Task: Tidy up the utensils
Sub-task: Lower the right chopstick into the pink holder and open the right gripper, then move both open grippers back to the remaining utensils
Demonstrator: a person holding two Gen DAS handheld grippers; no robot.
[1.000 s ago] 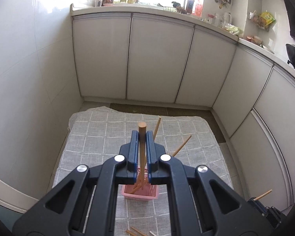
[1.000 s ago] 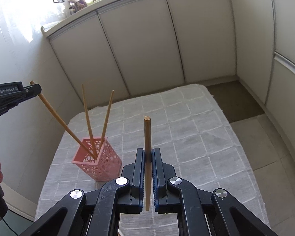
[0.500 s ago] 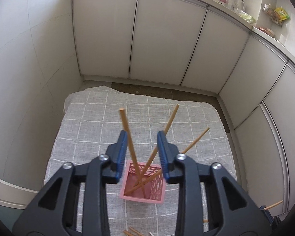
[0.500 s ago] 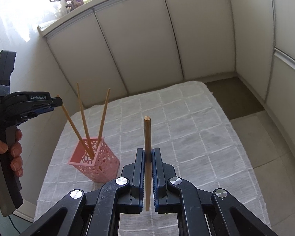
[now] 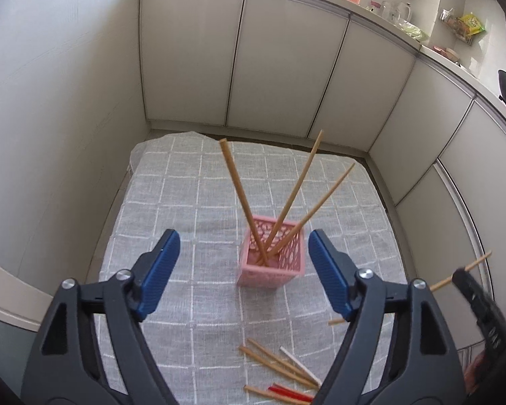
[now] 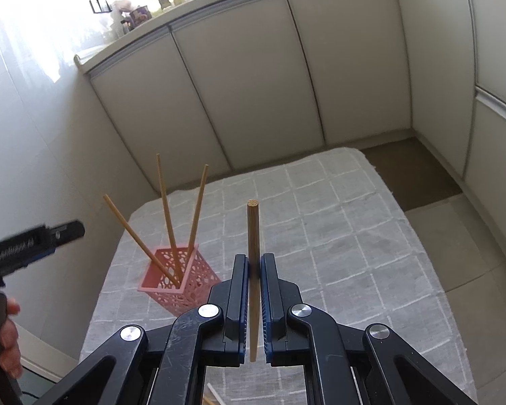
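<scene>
A pink perforated holder stands on the grey checked cloth with three wooden chopsticks leaning out of it. My left gripper hangs just before the holder, its jaws opening wide with nothing pressed between them. In the right wrist view my right gripper is shut on an upright wooden chopstick, to the right of the holder. The left gripper's tip shows at the left edge, held by a hand.
Several loose chopsticks, wooden, white and red, lie on the cloth near my left gripper's base. White cabinet doors close in behind and to the right, a pale wall on the left. Brown floor lies beyond the cloth.
My left gripper let go of its chopstick, which now leans in the pink holder, and drew back with its jaws spreading. The right gripper stayed put with its chopstick.
</scene>
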